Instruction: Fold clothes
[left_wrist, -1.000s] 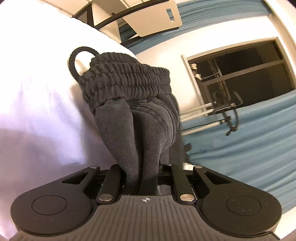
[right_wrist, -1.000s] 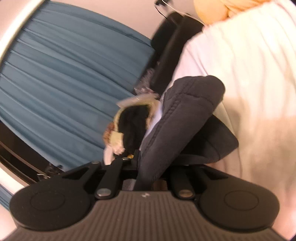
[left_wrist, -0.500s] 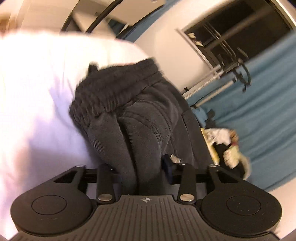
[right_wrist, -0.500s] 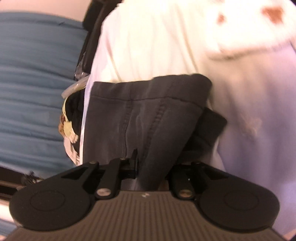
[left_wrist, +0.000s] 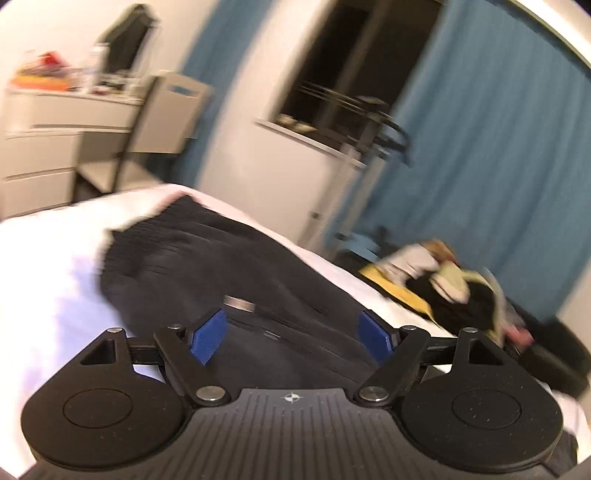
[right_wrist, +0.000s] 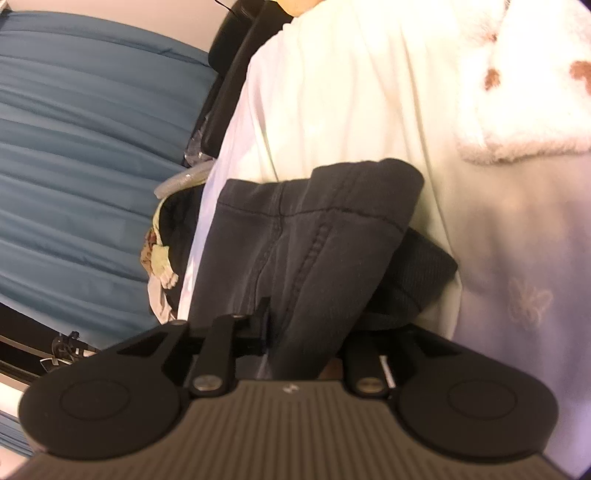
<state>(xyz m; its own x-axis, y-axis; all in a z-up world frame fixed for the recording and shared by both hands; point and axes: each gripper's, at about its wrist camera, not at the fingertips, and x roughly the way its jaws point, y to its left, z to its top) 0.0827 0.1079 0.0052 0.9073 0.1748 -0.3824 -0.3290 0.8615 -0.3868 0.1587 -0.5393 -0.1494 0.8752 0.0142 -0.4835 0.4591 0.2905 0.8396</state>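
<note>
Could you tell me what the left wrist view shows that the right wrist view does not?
Only the left wrist view shows the left gripper open above the dark trousers, plus a chair, drawers and a window. Only the right wrist view shows the right gripper shut on the trousers and a fluffy spotted blanket. Both show the trousers, white bed and blue curtain.

In my left wrist view the trousers (left_wrist: 207, 273) lie on the bed sheet (left_wrist: 48, 280), mid-frame; a clothes pile (left_wrist: 454, 291) sits at right, drawers (left_wrist: 55, 136) upper left, curtain (left_wrist: 491, 147) upper right behind.
</note>
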